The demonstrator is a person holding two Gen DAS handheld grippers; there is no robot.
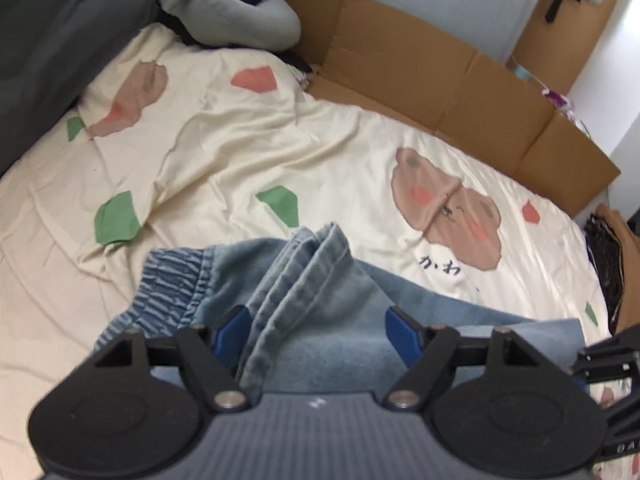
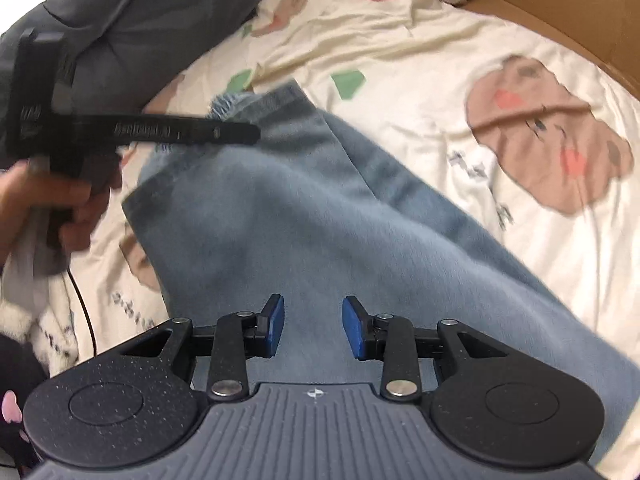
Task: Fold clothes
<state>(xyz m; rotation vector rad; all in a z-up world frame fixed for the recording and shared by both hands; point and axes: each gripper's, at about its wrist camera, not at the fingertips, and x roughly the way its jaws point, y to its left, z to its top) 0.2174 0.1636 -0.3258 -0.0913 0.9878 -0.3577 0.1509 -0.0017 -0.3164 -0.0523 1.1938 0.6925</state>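
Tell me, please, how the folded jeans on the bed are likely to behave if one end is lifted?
The jeans would probably droop rather than stay flat: the cloth already bunches into soft folds. The stacked hems may slide apart, since nothing pins them. The thick layers suggest some weight for their size, and the bedsheet may wrinkle if they are dragged.

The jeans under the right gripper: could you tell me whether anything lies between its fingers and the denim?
Nothing visible does. The right gripper hangs open directly over bare denim of the jeans; the left gripper is off toward the waistband end.
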